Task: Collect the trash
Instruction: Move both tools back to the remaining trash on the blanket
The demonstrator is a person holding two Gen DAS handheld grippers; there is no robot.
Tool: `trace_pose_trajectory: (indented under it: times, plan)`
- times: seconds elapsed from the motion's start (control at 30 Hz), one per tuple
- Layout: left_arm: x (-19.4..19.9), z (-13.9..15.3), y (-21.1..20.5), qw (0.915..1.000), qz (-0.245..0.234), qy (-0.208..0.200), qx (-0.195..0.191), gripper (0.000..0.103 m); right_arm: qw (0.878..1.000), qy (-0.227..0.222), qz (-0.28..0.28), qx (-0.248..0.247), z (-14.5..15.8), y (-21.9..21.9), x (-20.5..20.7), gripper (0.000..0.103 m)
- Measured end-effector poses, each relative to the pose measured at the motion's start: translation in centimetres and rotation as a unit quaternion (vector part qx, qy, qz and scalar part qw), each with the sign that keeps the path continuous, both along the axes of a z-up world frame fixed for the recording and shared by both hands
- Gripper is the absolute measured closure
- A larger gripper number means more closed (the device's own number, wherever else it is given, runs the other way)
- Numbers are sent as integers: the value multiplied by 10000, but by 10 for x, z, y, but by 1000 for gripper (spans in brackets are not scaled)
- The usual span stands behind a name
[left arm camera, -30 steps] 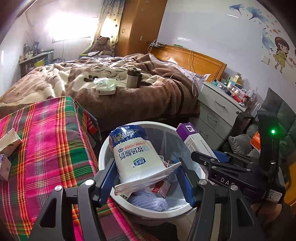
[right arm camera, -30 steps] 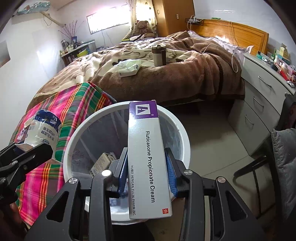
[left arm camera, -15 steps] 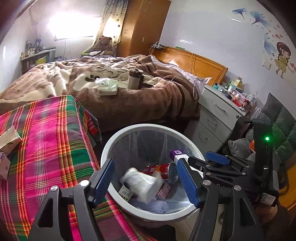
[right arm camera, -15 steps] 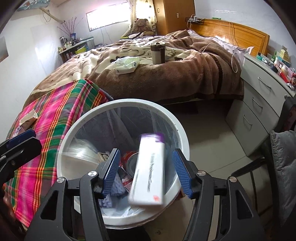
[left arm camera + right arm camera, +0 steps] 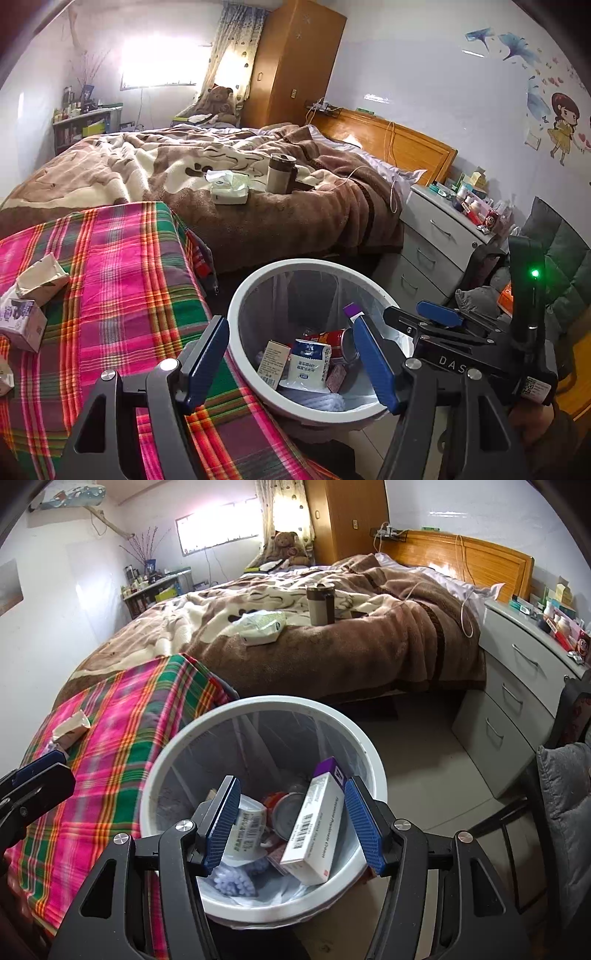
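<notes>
Trash on the plaid worktop (image 5: 110, 295) at left: a crumpled tissue pack (image 5: 42, 275) and a small purple carton (image 5: 24, 323). Beside the worktop stands the white bin (image 5: 184, 738), holding a yogurt pouch (image 5: 308, 363), red can (image 5: 332, 339) and cream box (image 5: 319, 823). Left hand-held gripper (image 5: 291, 363) hangs over the bin's near rim, jaws apart, empty. Right hand-held gripper (image 5: 291, 825) likewise gapes above the bin, gripping nothing.

black frames, blue ribbed fingers (image 5: 221, 823), silver screws
</notes>
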State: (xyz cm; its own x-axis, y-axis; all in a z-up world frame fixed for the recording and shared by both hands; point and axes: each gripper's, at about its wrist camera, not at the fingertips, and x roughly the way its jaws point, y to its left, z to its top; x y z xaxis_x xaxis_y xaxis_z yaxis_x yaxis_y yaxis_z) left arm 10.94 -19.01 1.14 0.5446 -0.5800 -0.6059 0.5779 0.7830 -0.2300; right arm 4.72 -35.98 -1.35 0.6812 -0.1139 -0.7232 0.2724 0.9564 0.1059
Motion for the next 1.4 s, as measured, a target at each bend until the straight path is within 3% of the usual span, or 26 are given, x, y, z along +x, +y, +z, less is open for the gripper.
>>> trace_pose_trajectory:
  times: [0.7,0.83,1.4]
  plan:
    - [-14,22,83,9959,813,-393,-62,33,9976,-531,440,43,23,51,-2,42]
    - [-13,22,101,9925,1091,-544,89,33,9966,-605,547,82,24,63,2,42]
    - [0,14,185,9809,1878,-466,182,33,9873,-779,1362,258,23,130,30,42]
